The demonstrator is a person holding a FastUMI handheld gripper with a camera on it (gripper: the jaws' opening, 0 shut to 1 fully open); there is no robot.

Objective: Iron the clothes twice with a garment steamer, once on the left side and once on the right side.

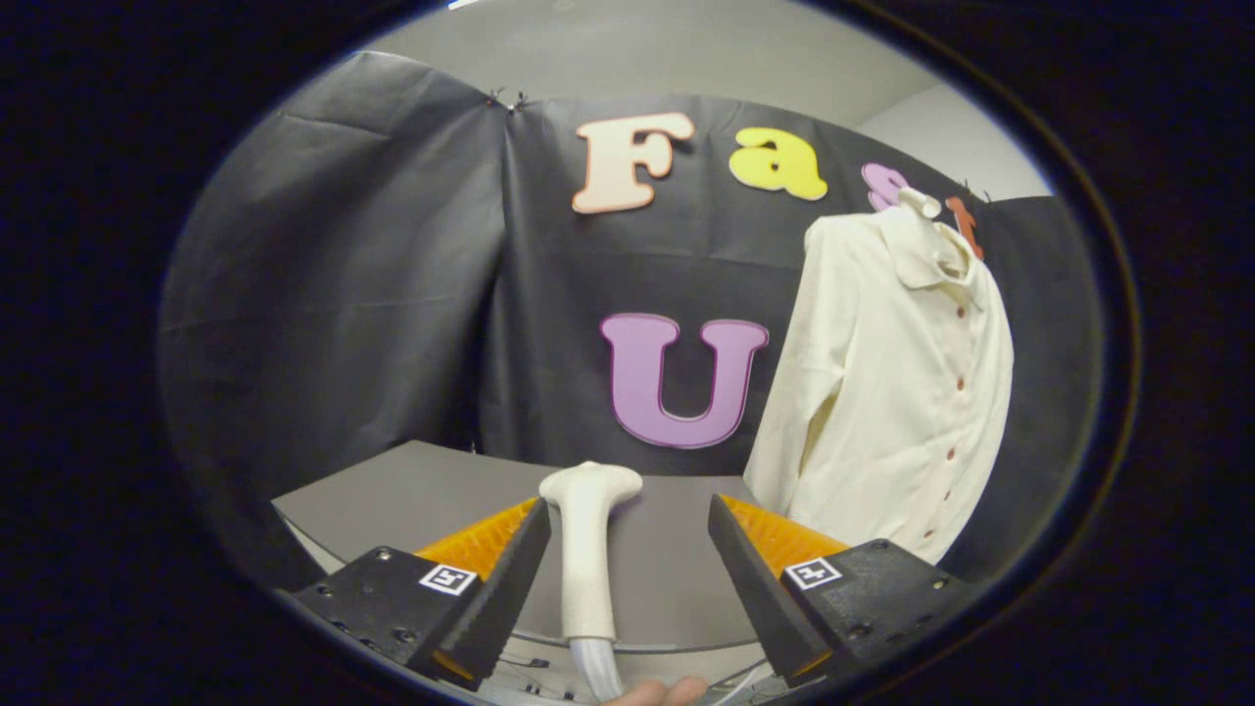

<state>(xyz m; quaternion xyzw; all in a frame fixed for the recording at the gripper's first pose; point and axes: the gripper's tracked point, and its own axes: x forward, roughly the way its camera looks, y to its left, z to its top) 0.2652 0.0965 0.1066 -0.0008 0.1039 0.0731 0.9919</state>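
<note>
**A:** Two big things are seen first: the black cloth wall (392, 294), matte and creased into long folds with small clips at its top edge, and the cream shirt (892, 392) hung in front of it, beyond the fingers and off toward the right one. The shirt looks like a soft, finely textured weave, long-sleeved, collared, with a row of small dark-red buttons (956, 384) down the front. Whatever it's hung on is covered by the collar, so that can't be told.

**B:** And below that?

**A:** A grey table (412, 490), smooth and flat with a rounded edge, is laid out under the wall. The shirt's hem is seen dropping behind the table's far corner and behind the right finger, so its lower end is cut off.

**B:** The steamer?

**A:** The garment steamer (588, 549) is stood upright between the fingers, nearer the left one. It's white, slightly pebbled, a slim handle flaring into a wider rounded head, with a clear ribbed hose at the bottom. The gripper (627, 529) is spread wide; a gap is left on the right side, and contact on the left can't be made out. A bit of a person's finger (659, 692) is seen at the very bottom, mostly cut off. Some thin cables below the table are too small to be sorted out.
</note>
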